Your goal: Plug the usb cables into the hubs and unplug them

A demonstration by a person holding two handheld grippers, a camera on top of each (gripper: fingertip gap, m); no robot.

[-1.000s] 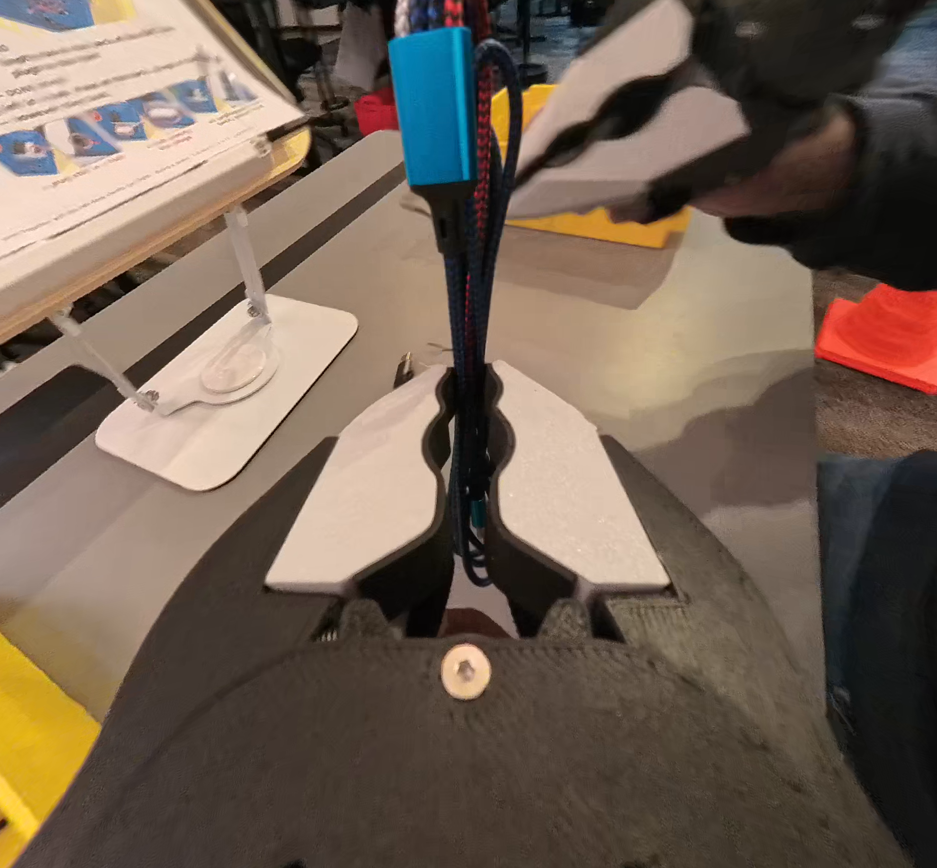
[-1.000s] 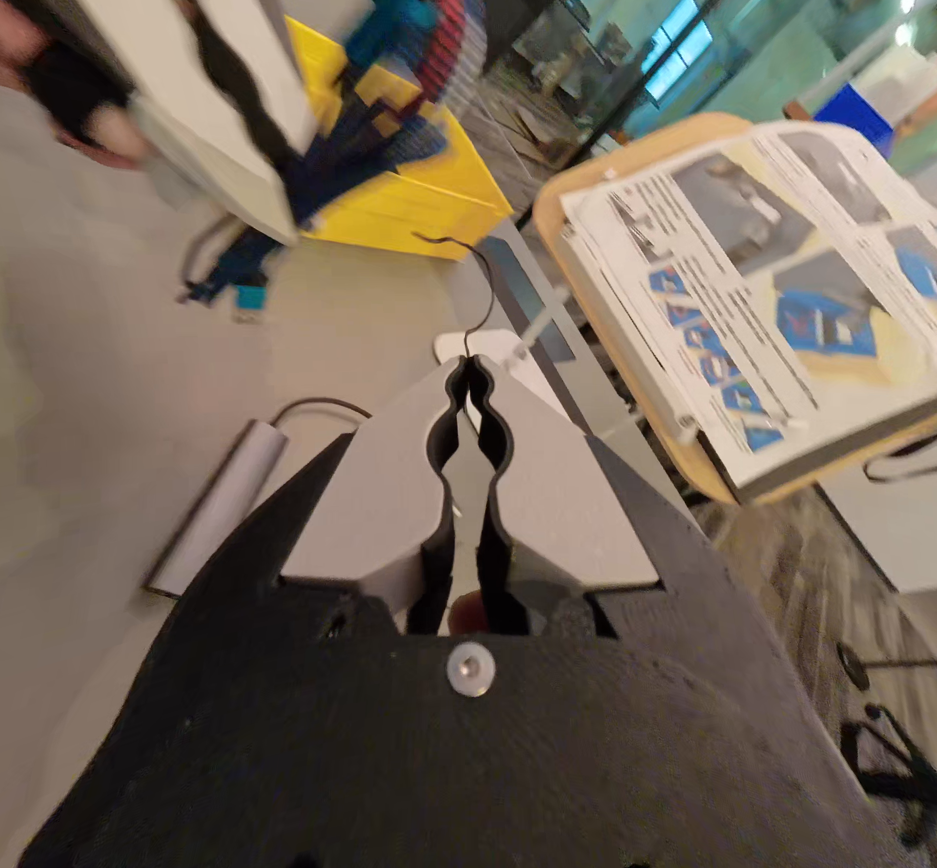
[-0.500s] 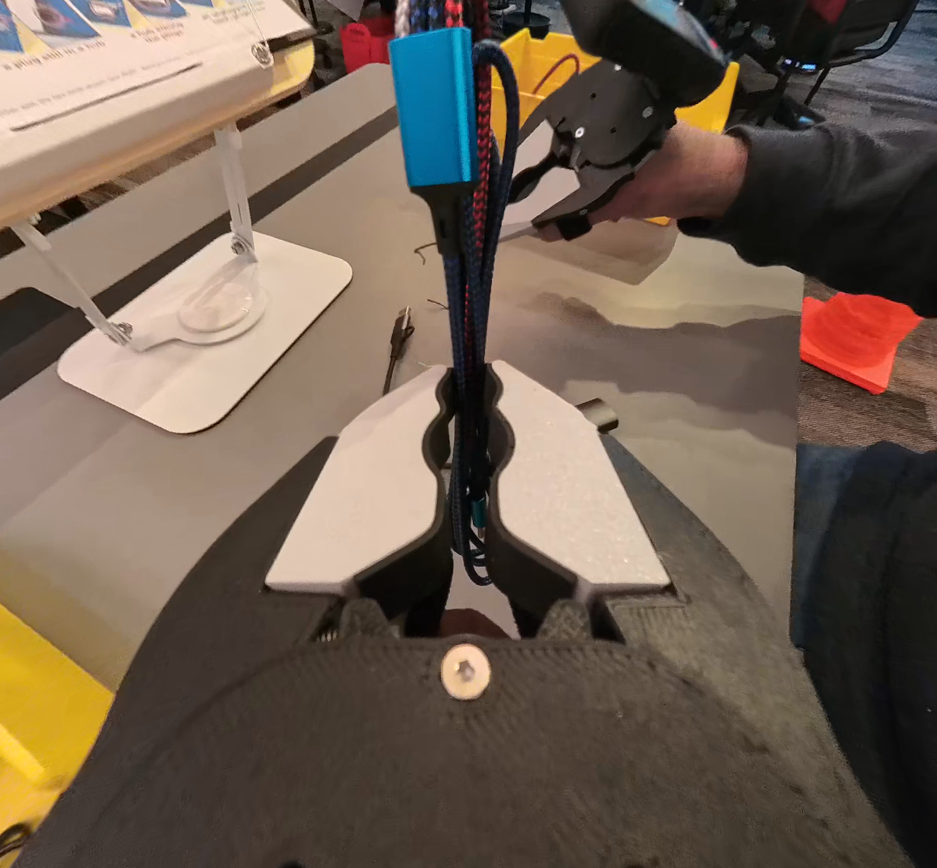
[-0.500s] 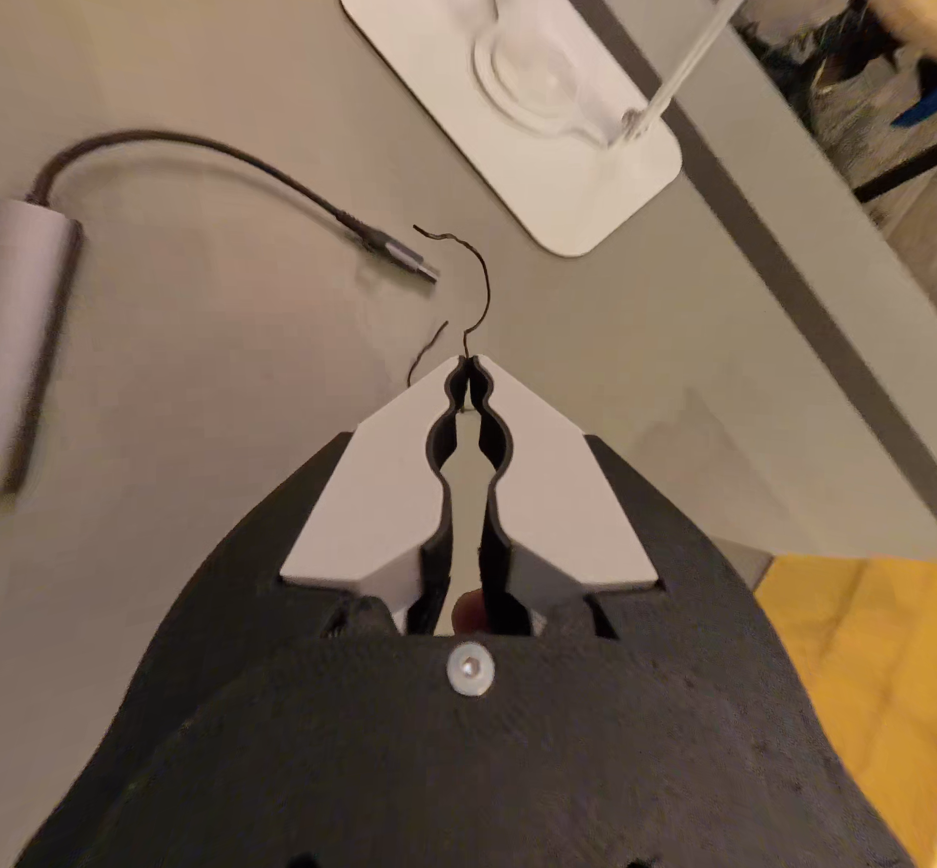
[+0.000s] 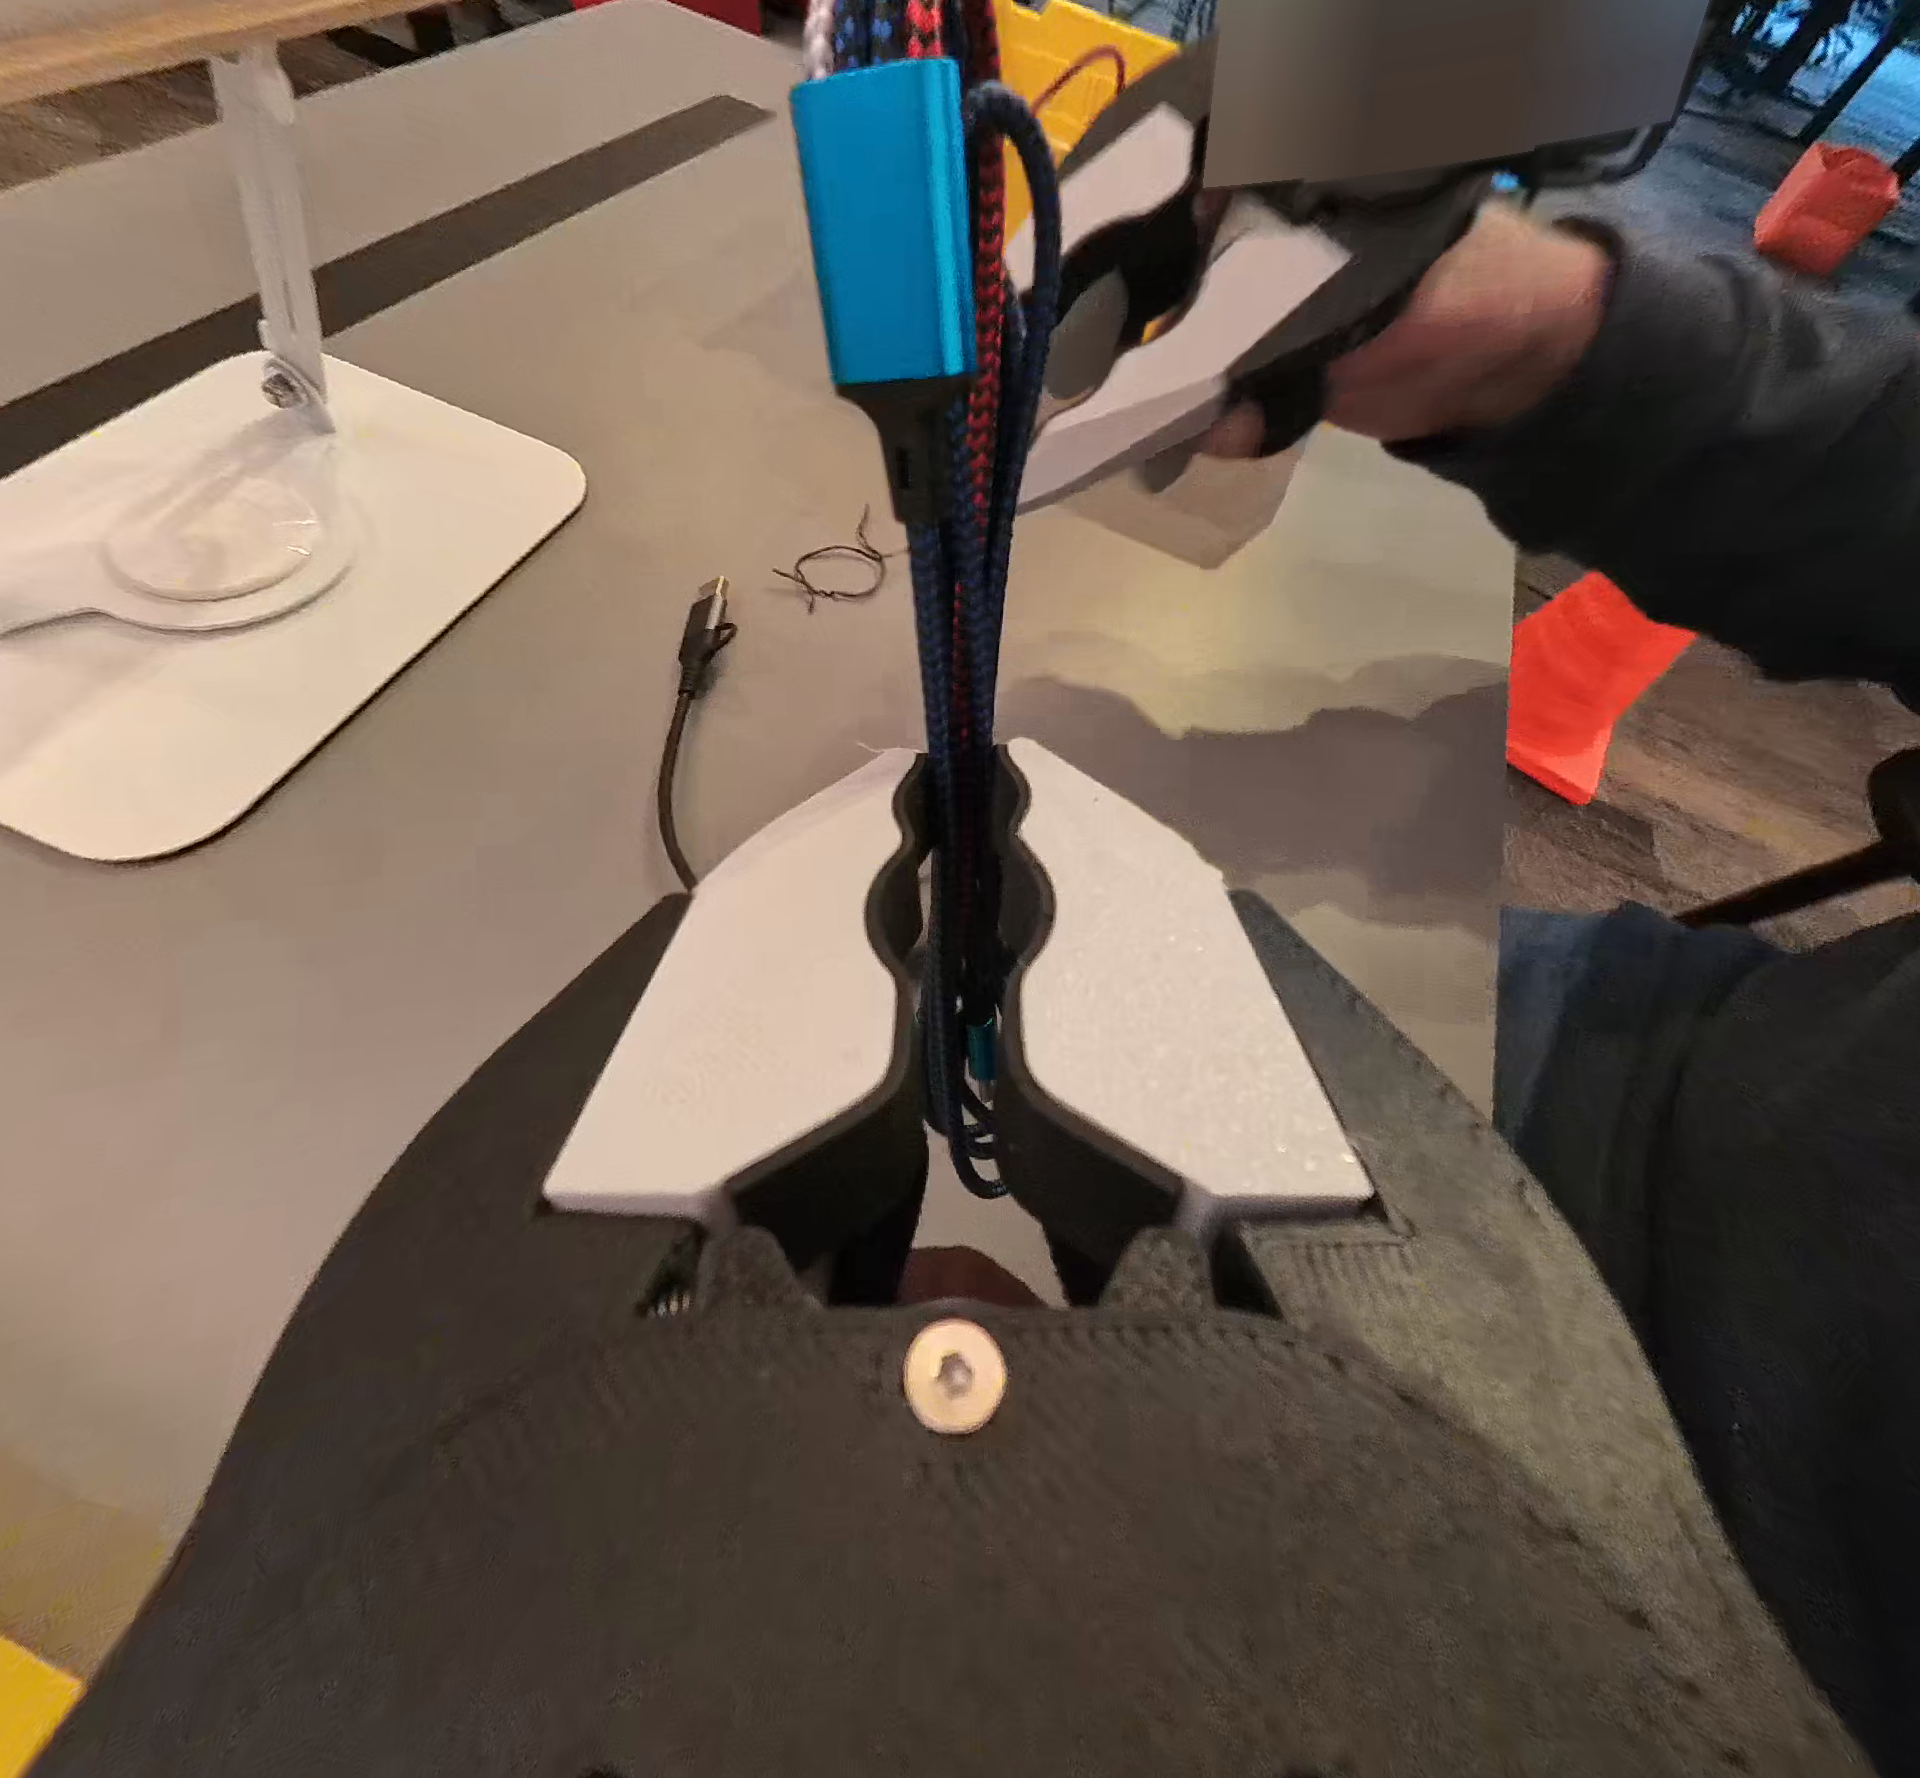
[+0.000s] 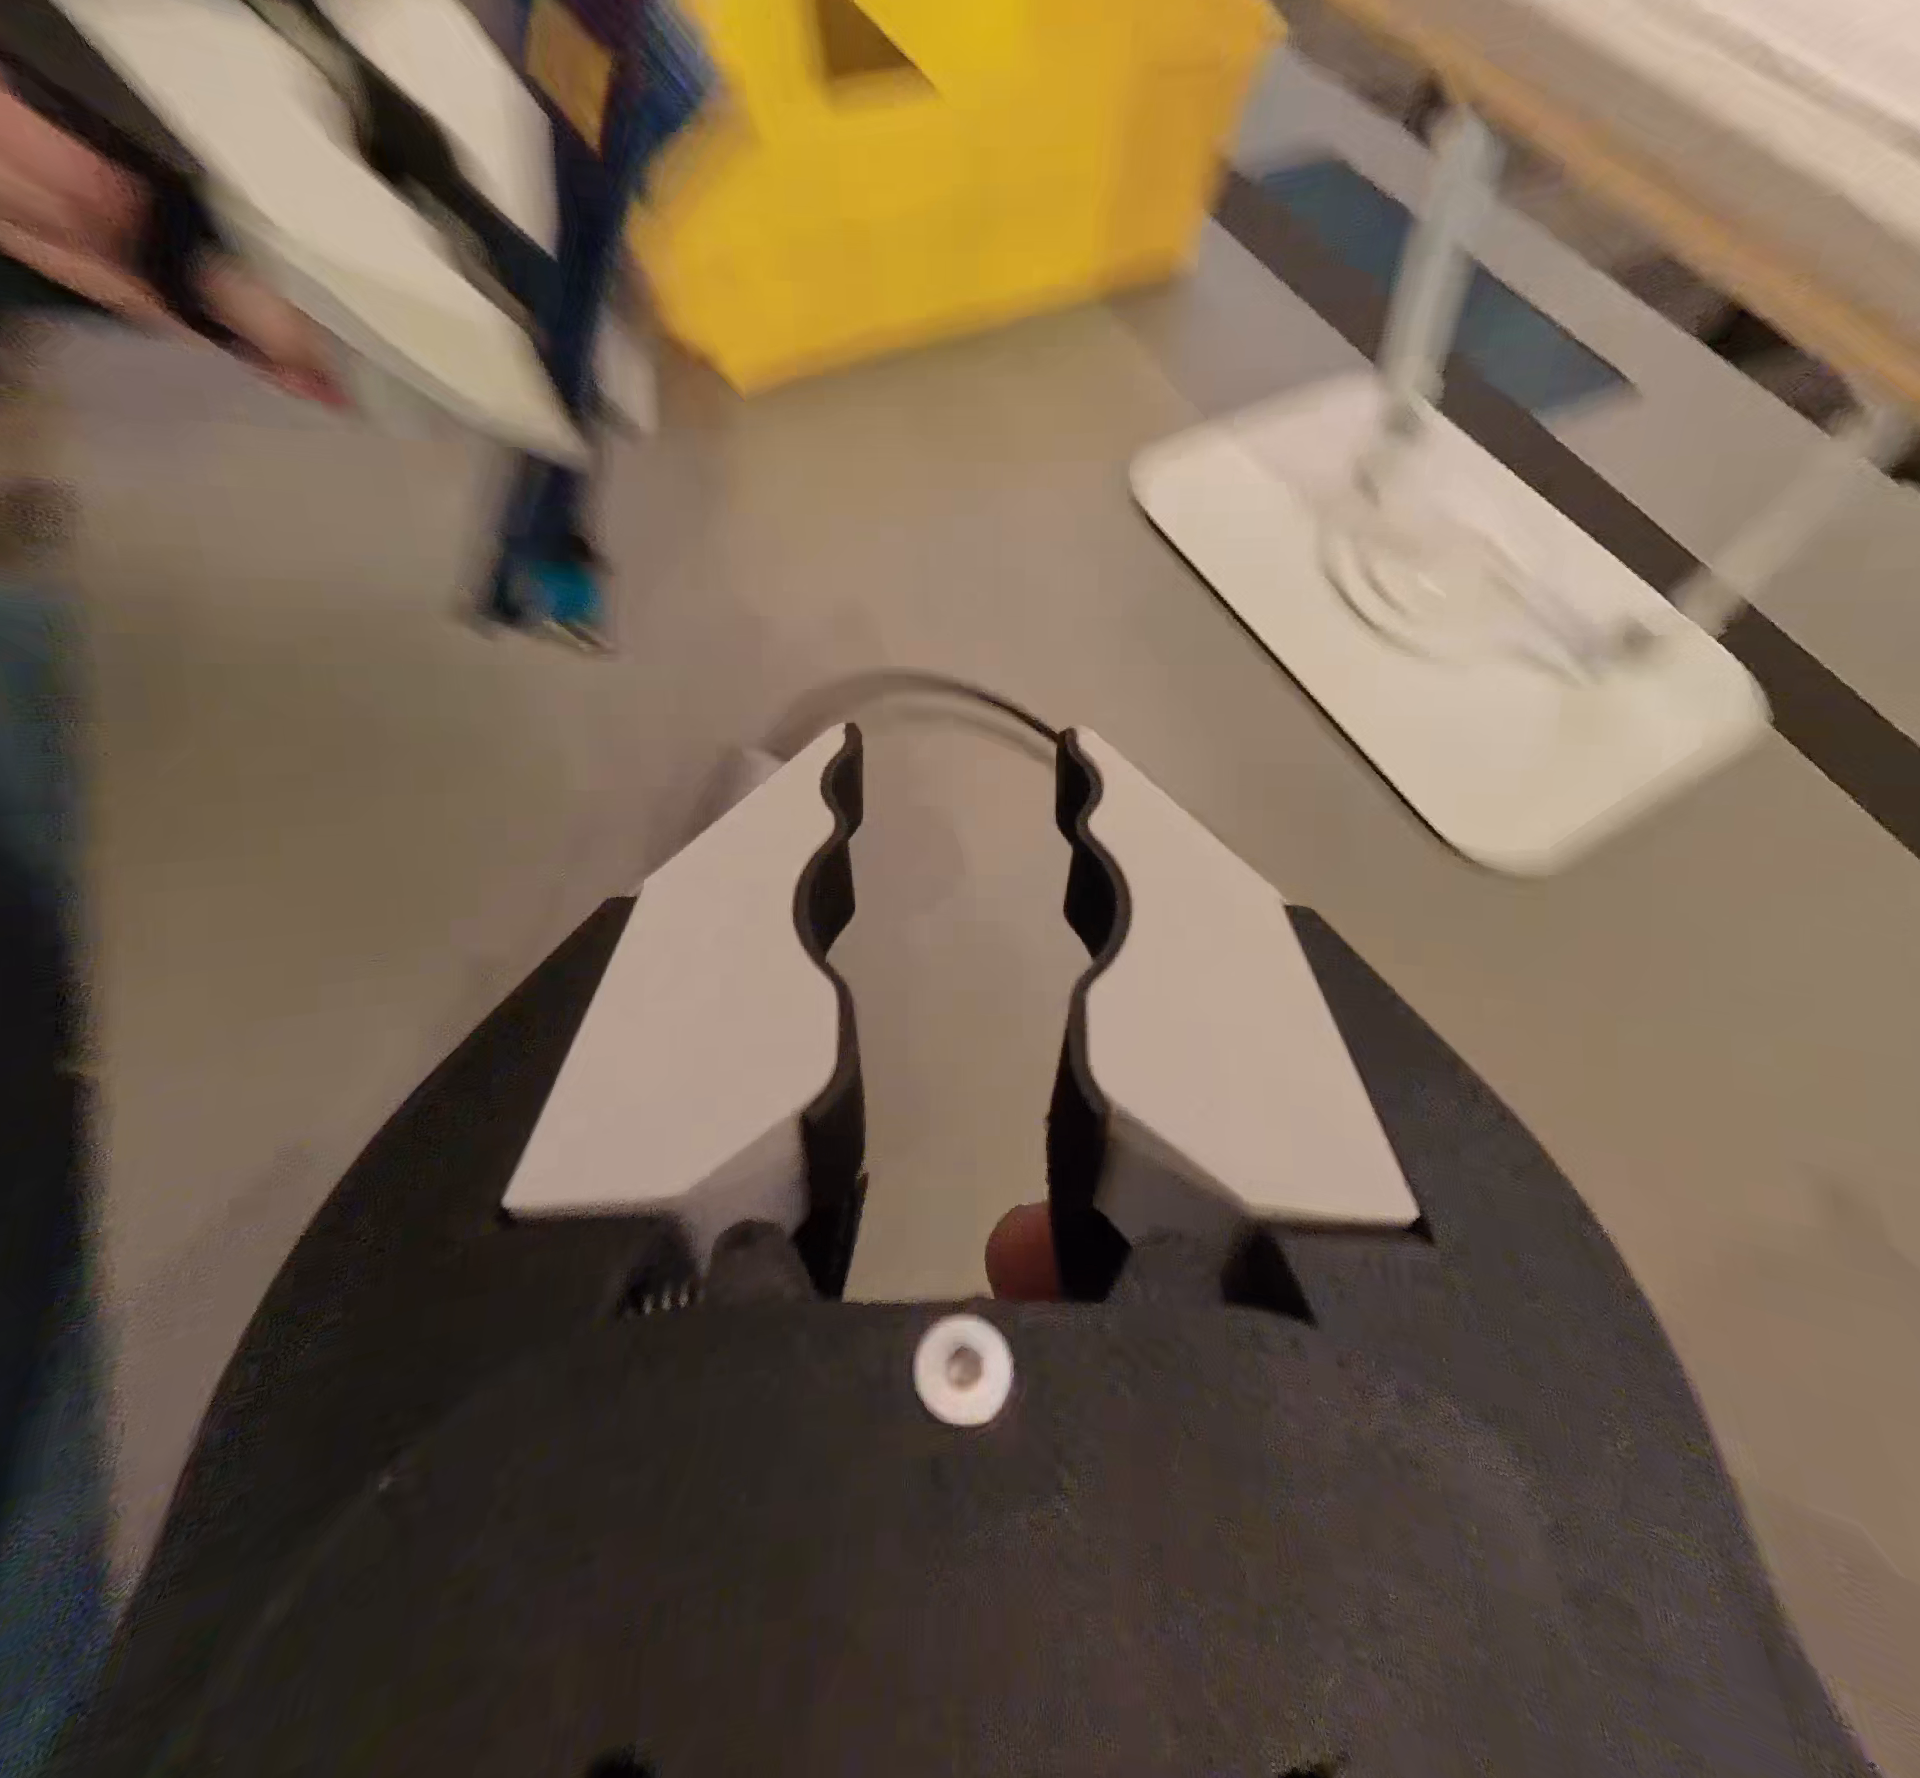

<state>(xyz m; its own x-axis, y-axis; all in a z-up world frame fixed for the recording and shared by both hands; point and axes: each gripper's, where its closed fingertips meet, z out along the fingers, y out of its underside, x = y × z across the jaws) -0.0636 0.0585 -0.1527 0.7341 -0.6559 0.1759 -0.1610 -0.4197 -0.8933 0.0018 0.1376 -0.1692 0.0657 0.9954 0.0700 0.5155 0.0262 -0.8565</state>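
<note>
The left gripper was clenched on a bundle of braided cables that stood upright above the grey table, a blue hub hanging at the bundle's top. The right gripper, released with its jaws apart, hovered over bare table between a yellow bin and a white stand base, a dark cable arching just beyond its fingertips. A loose plug lay flat on open table between the stand base and the held bundle, apart from both; the table's far edge showed beside the orange cone.
</note>
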